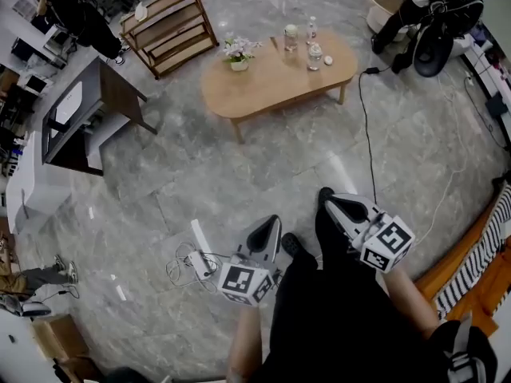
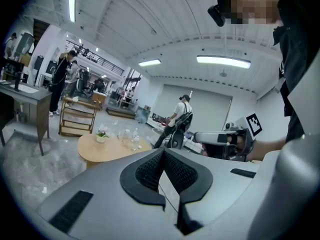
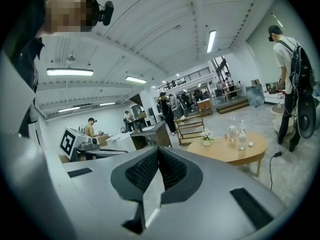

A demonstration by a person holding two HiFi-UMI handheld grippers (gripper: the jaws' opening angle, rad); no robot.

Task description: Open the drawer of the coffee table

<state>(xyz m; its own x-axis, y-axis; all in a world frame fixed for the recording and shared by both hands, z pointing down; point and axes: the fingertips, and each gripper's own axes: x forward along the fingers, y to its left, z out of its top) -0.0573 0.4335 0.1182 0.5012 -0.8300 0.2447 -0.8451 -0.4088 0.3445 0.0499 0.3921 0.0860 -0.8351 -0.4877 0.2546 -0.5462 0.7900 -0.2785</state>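
The oval wooden coffee table (image 1: 271, 82) stands on the grey floor far ahead of me; no drawer shows on it from here. It also appears small in the left gripper view (image 2: 102, 149) and in the right gripper view (image 3: 227, 151). My left gripper (image 1: 270, 223) is held low by my legs, jaws shut with nothing between them (image 2: 163, 151). My right gripper (image 1: 327, 199) hangs beside it, also shut and empty (image 3: 158, 149). Both point toward the table from well short of it.
A flower pot (image 1: 239, 53) and bottles (image 1: 313, 53) stand on the table. A wooden shelf rack (image 1: 168, 26) and a dark desk (image 1: 88, 110) are to the left. A black cable (image 1: 367, 134) crosses the floor; a power strip (image 1: 196, 262) lies near my feet. People stand at the back.
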